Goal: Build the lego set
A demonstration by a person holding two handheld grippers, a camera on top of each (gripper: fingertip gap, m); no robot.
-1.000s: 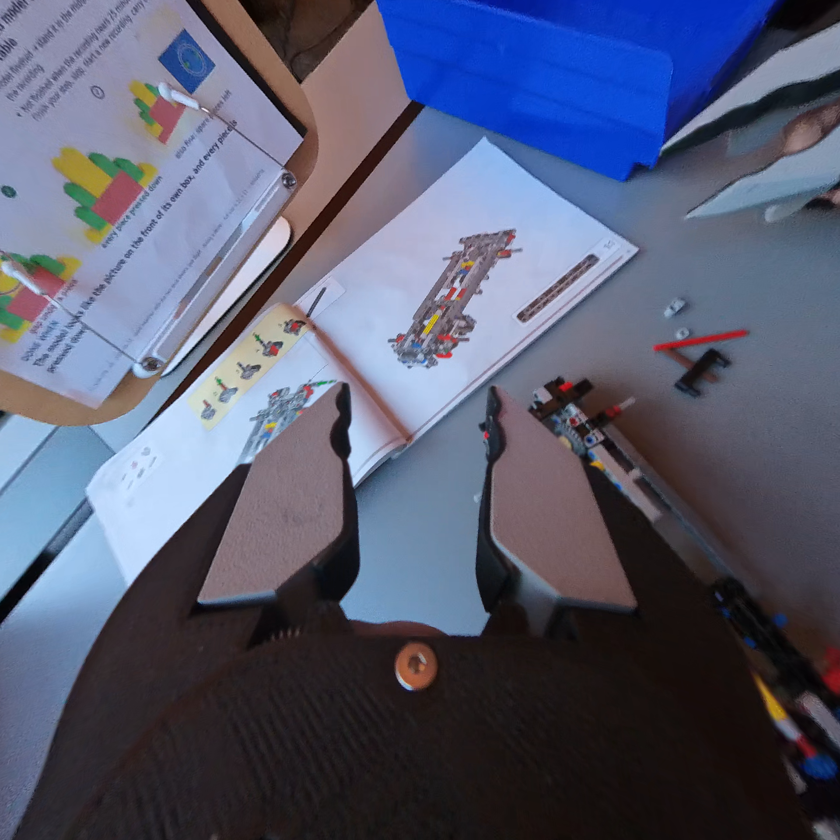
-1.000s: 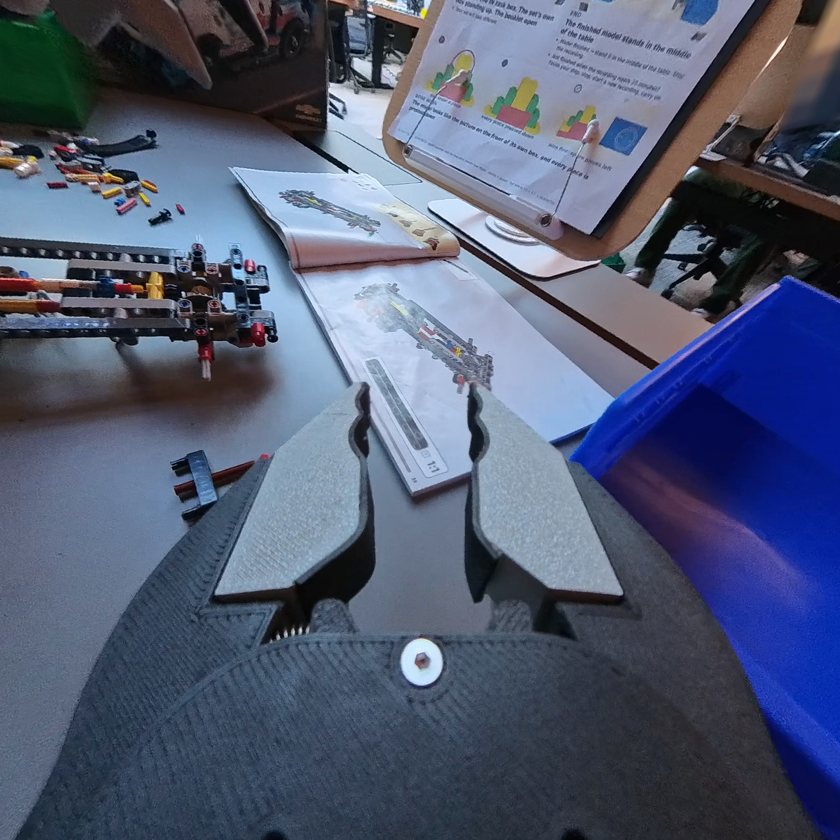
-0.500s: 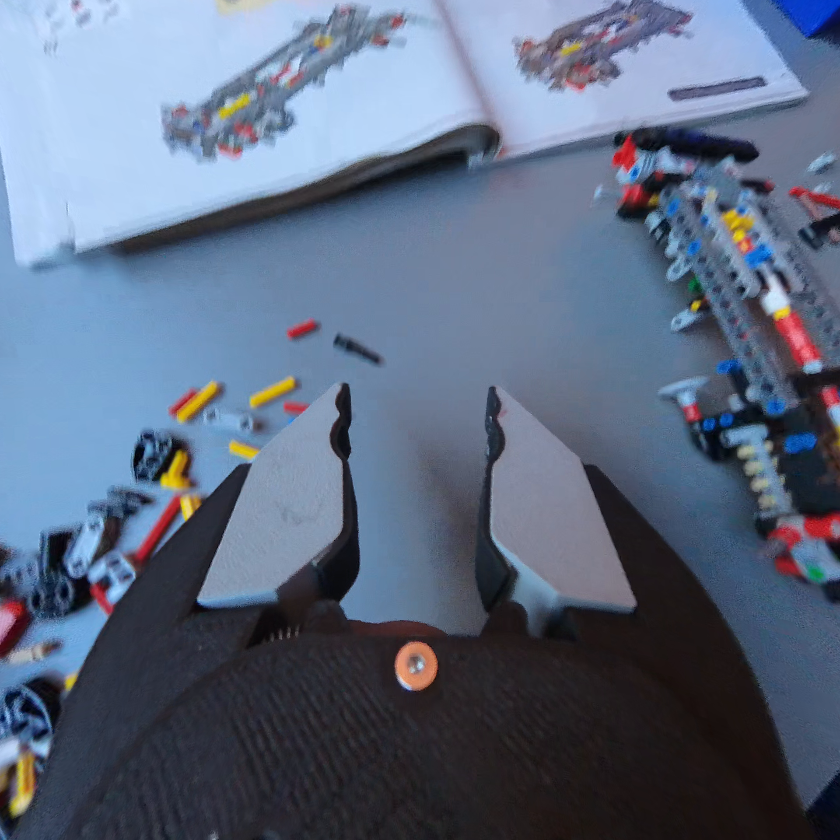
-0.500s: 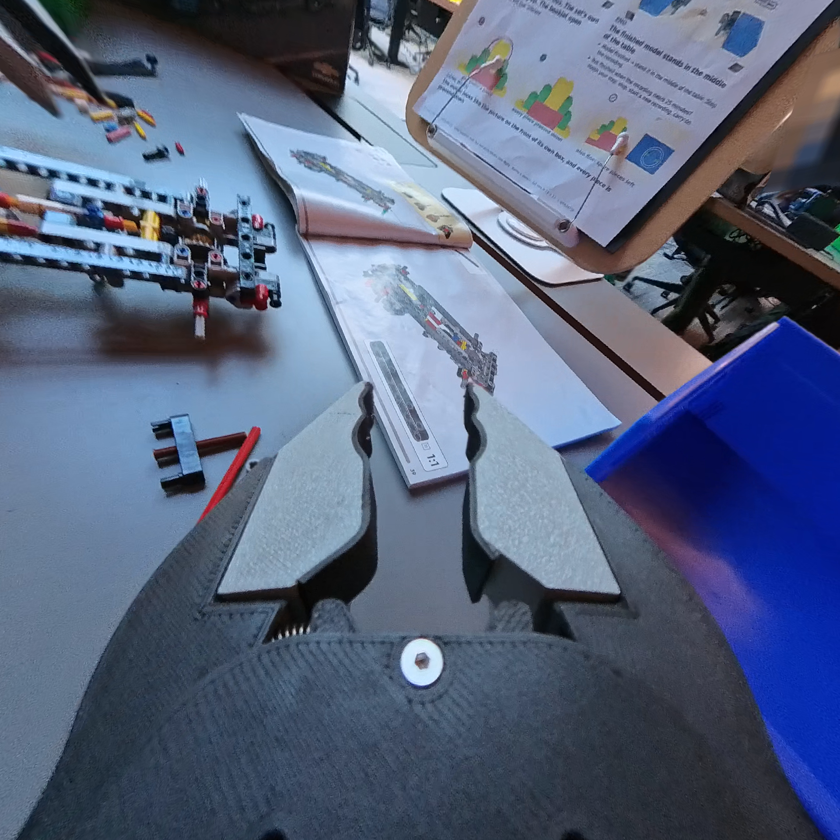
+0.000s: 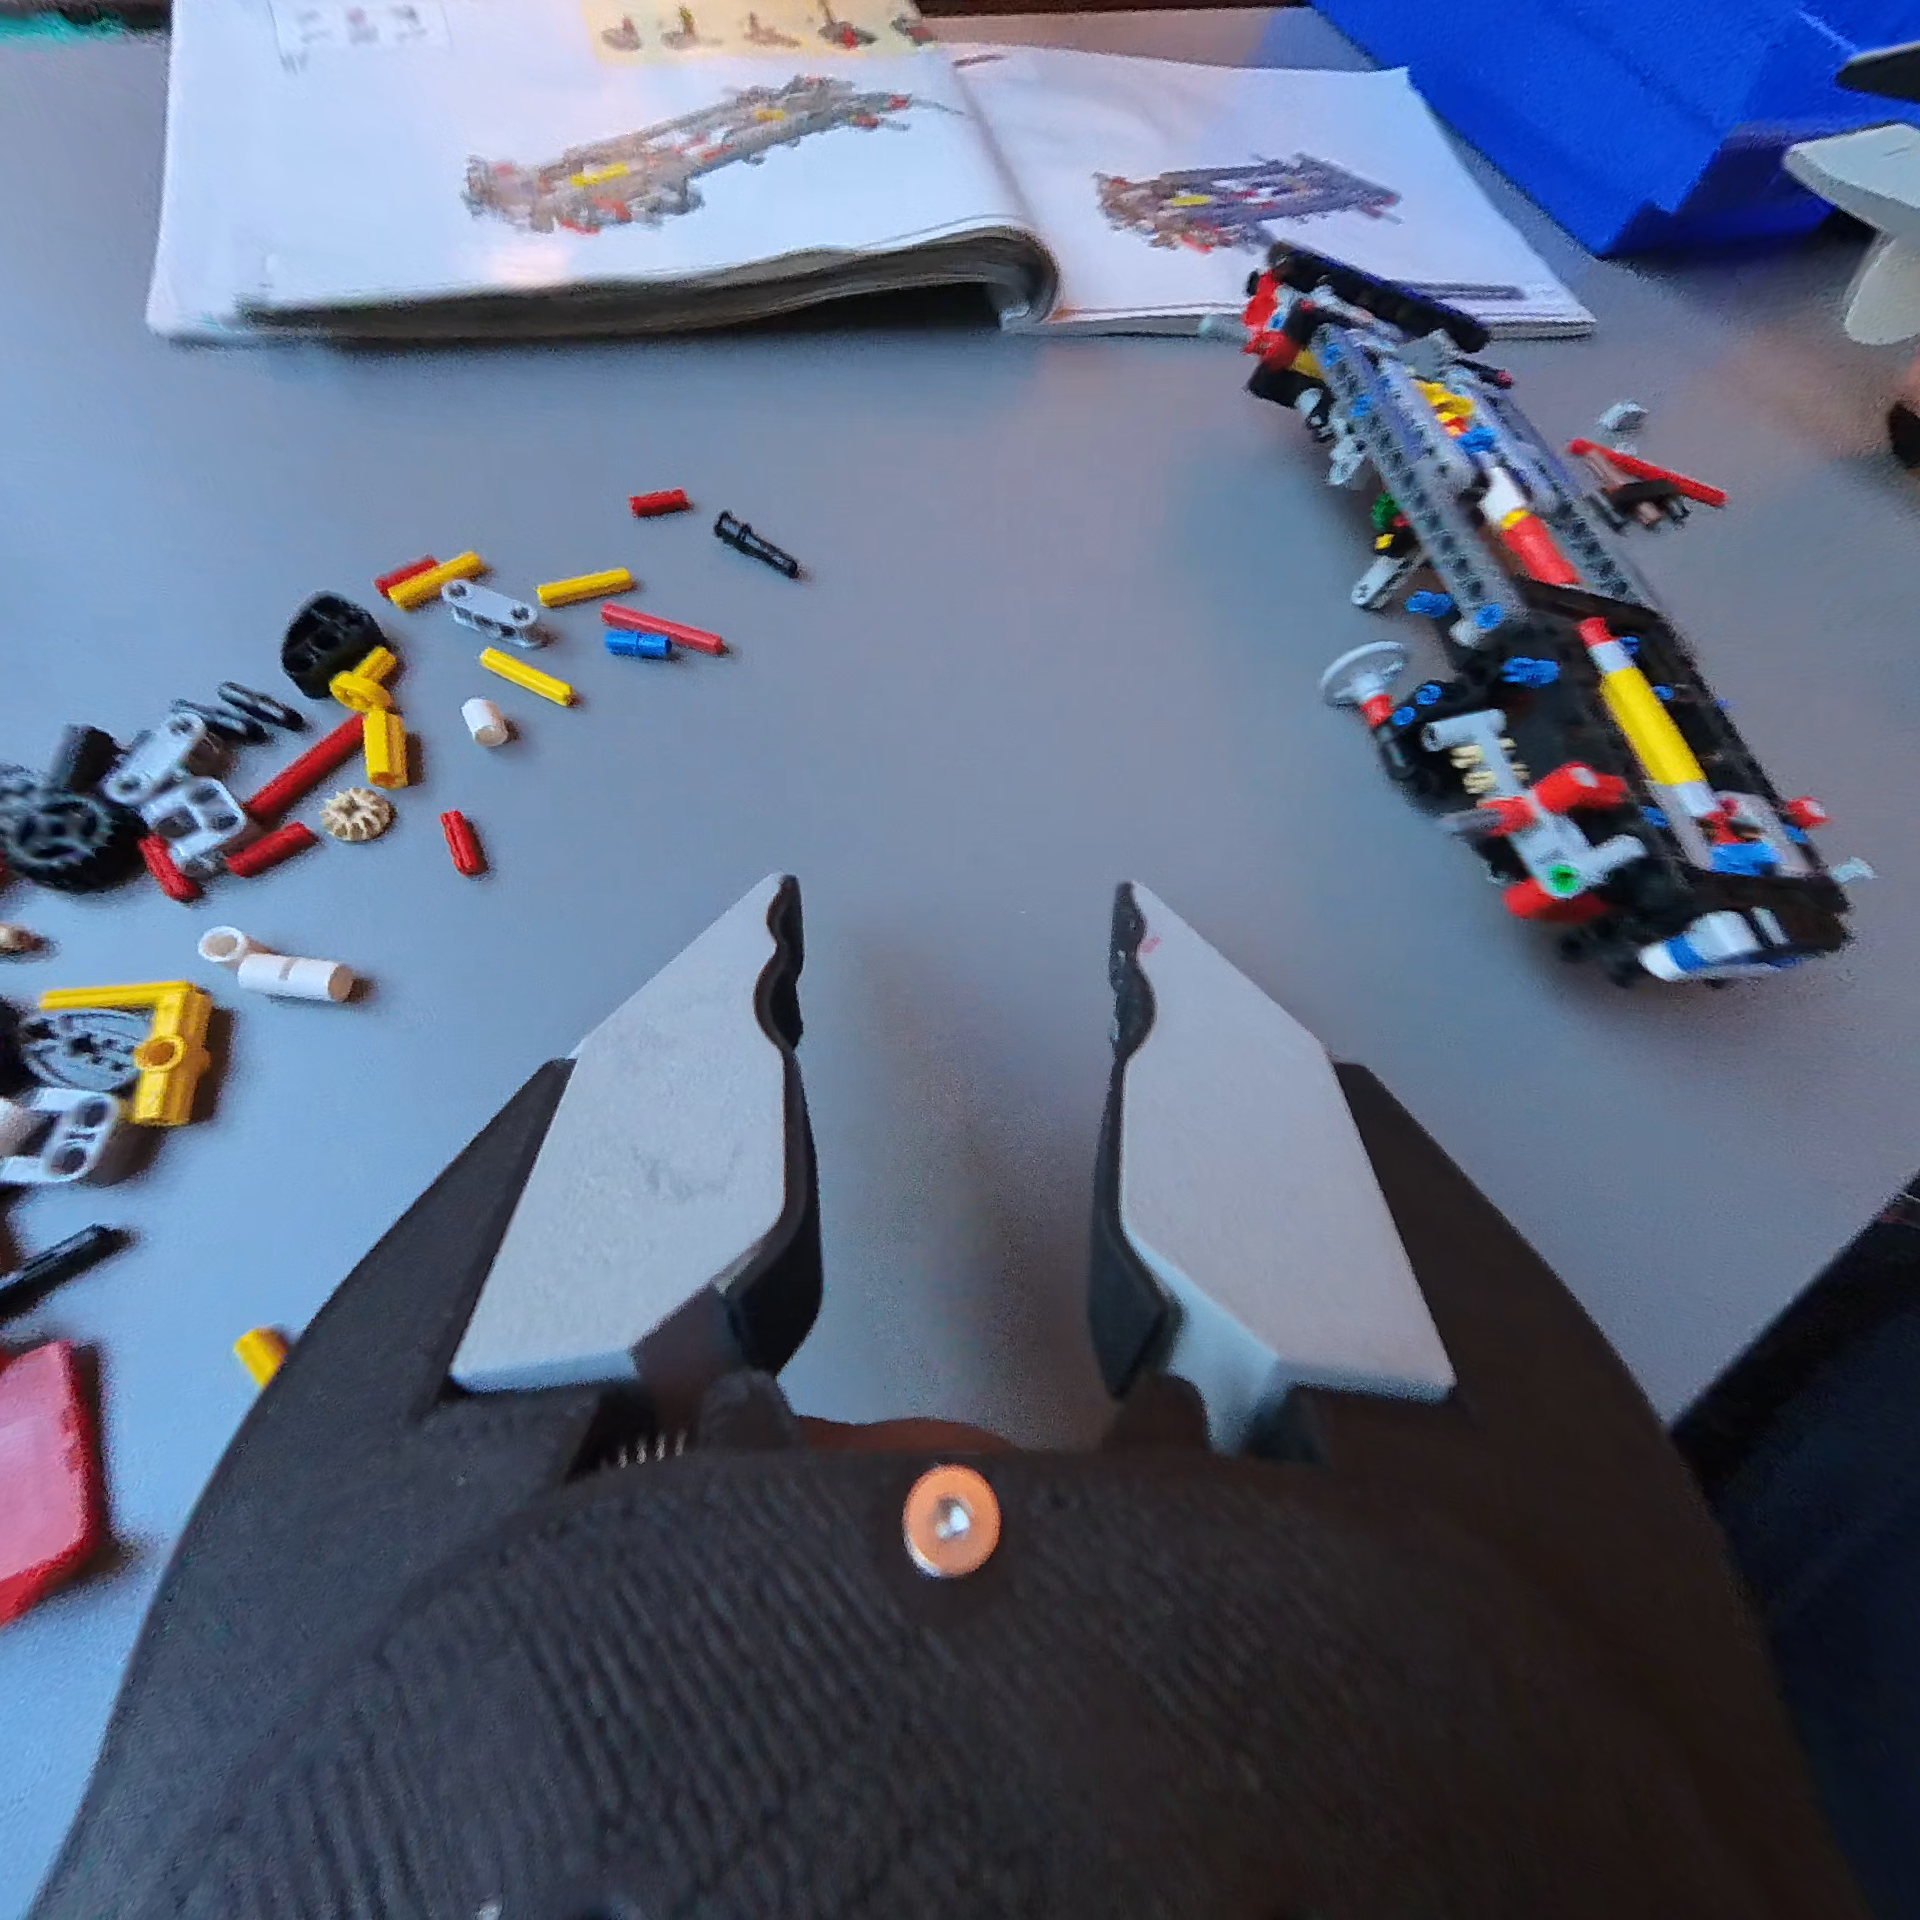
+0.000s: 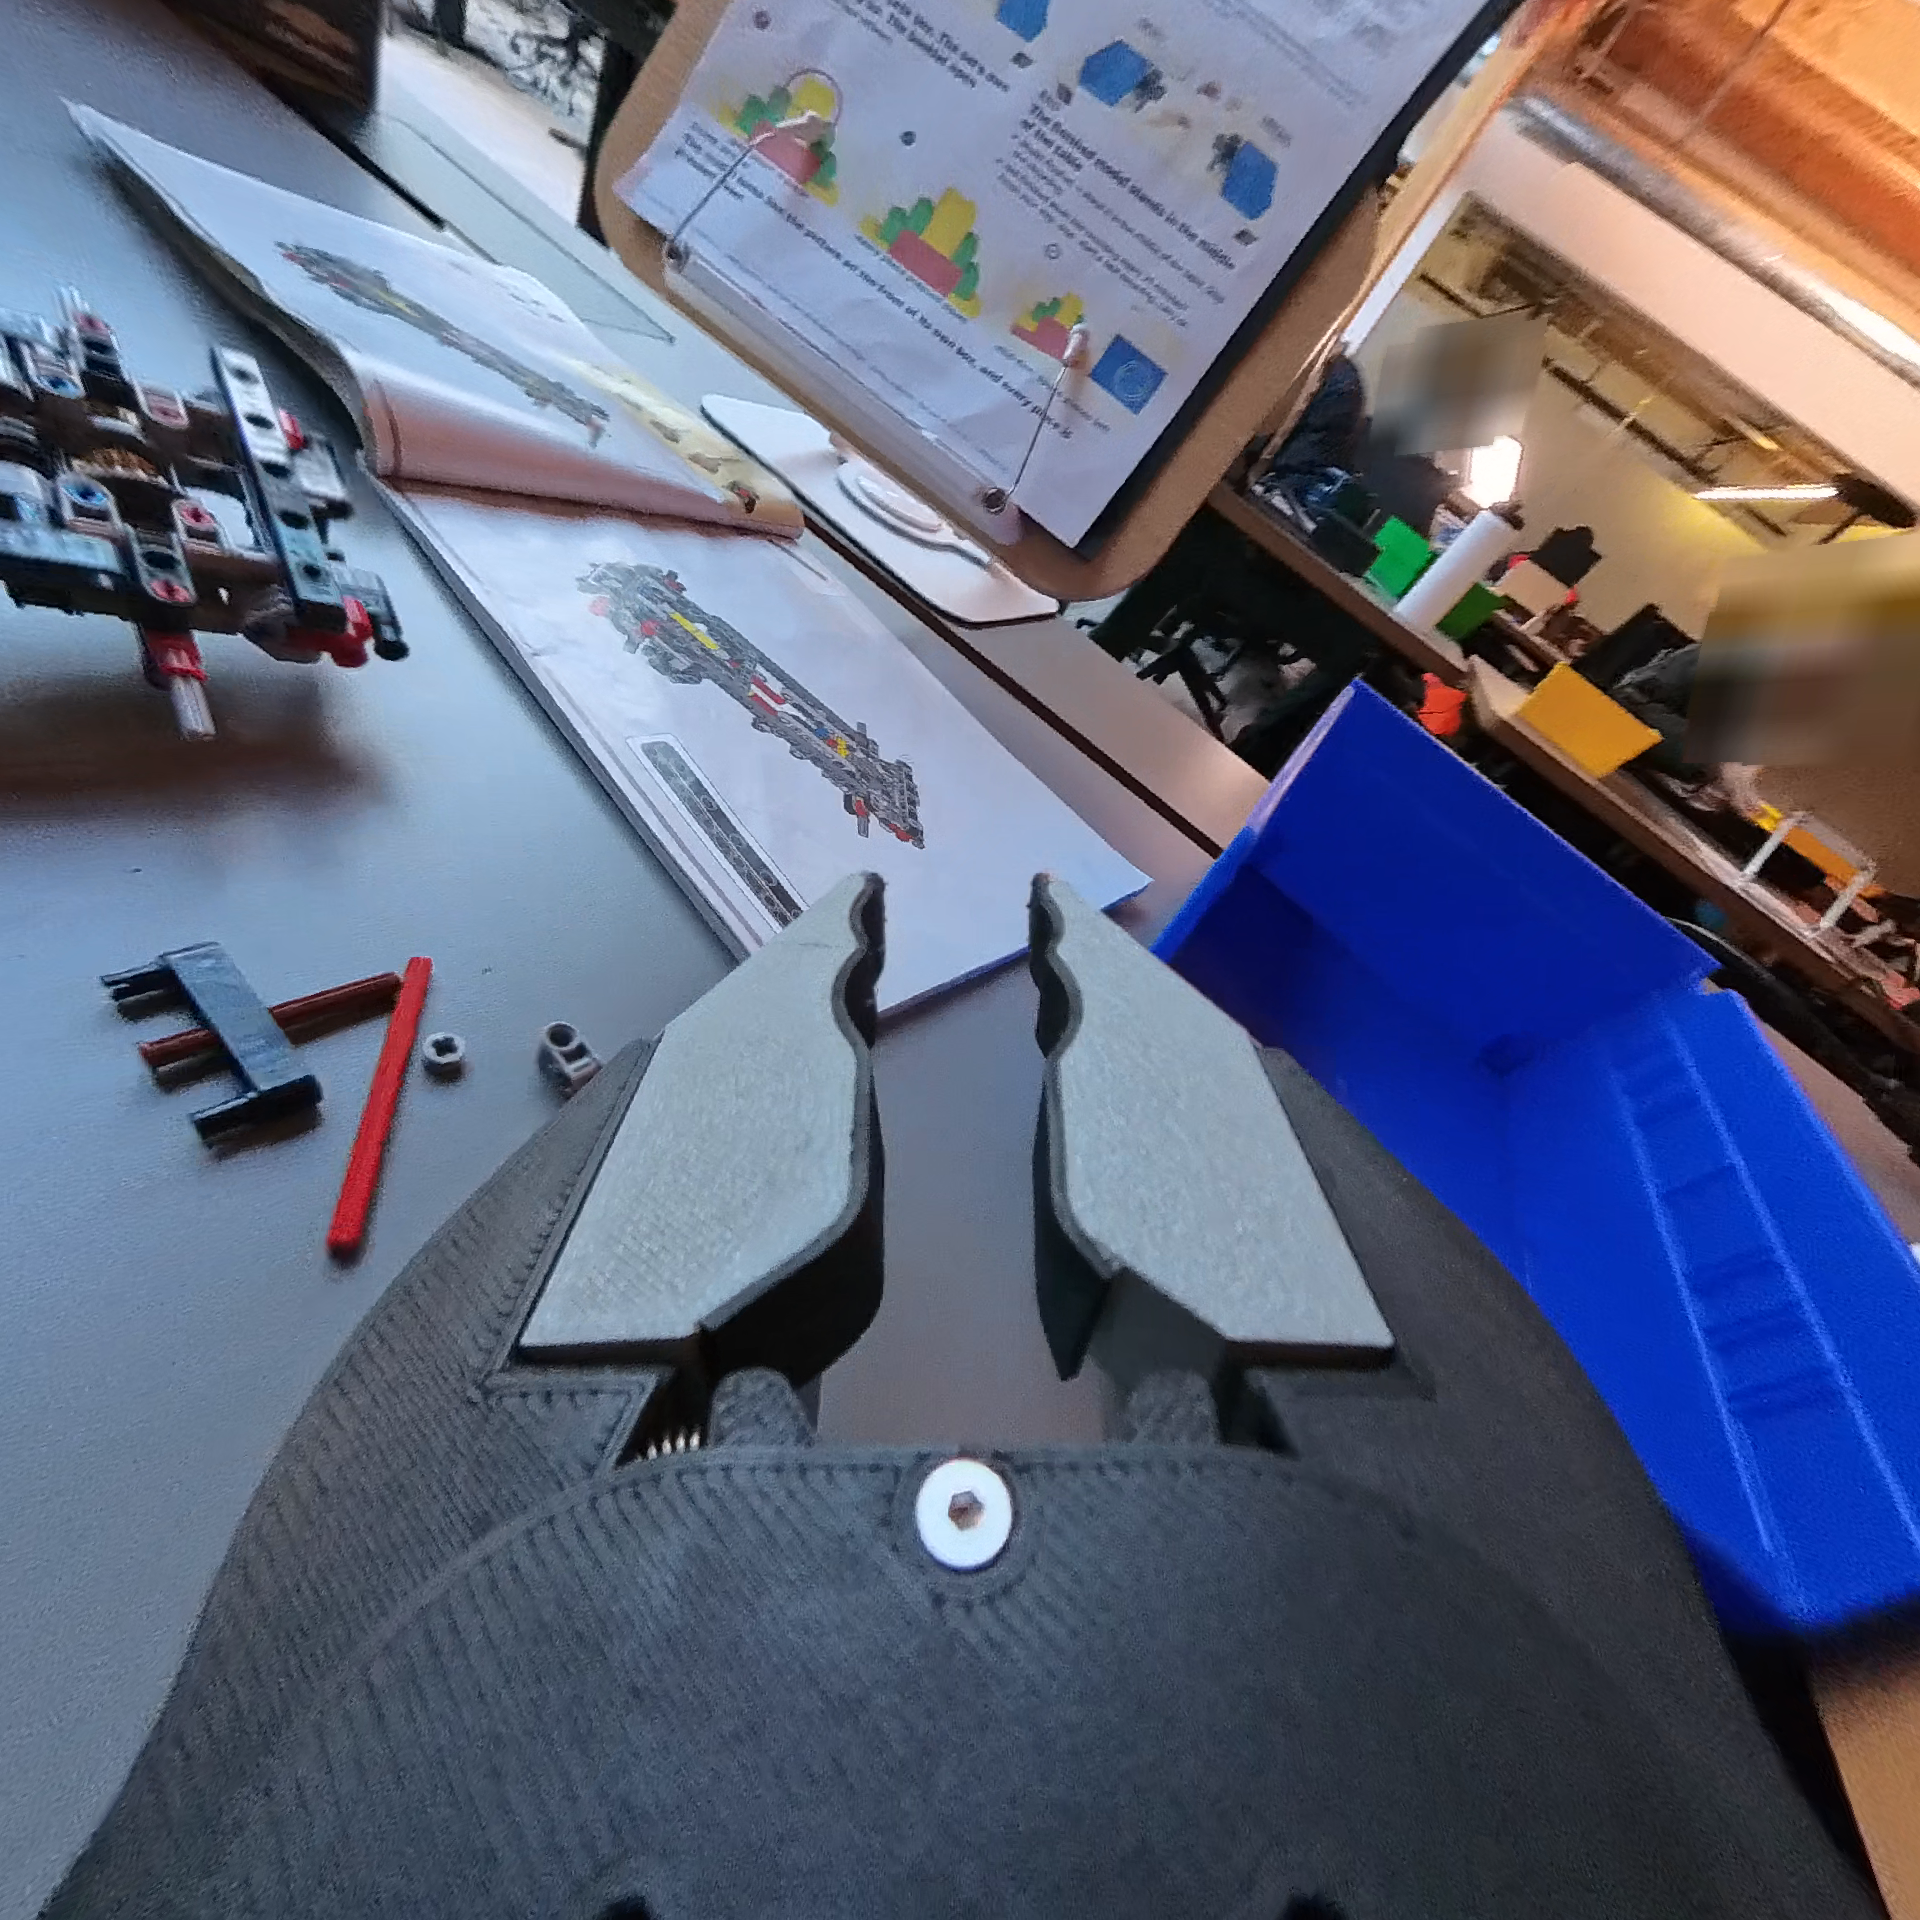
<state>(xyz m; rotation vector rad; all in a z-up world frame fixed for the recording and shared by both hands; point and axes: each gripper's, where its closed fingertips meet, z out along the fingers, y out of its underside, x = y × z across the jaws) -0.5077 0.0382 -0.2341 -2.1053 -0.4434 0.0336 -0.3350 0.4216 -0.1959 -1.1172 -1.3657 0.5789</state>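
Observation:
My left gripper [image 5: 954, 904] is open and empty above bare grey table [image 5: 987, 675]. Loose small building pieces [image 5: 416, 686], red, yellow, black and white, lie scattered to its left. A long part-built brick model [image 5: 1538, 644] lies to its right. My right gripper [image 6: 956, 899] is open and empty, its jaws narrowly apart, over the corner of an open instruction booklet [image 6: 748, 665]. A thin red axle [image 6: 379, 1101], a black connector piece [image 6: 234, 1034] and two small grey pieces [image 6: 566, 1055] lie to its left. The model's end [image 6: 197, 499] shows at far left.
A blue plastic bin [image 6: 1558, 1143] stands right of my right gripper; it also shows in the left wrist view [image 5: 1621, 104]. A board on a stand holding a printed sheet [image 6: 966, 229] is behind the booklet. The booklet [image 5: 644, 177] lies at the table's far side. A red flat piece [image 5: 42, 1475] sits at lower left. There is about 45 cm between the tips of the two grippers. To reach the thin red axle [image 6: 379, 1101] in a straight line is about 10 cm for my right fingers, about 35 cm for my left. It is also in sight in the left wrist view [image 5: 1654, 474]. The left gripper is farther from the black connector piece [image 6: 234, 1034], some 30 cm, than the right, some 11 cm.
My left gripper swung away from the booklet and stand toward the table's middle and loose pieces, still open. My right gripper tilted, moved nearer the booklet's corner, and its jaws narrowed with nothing between them.

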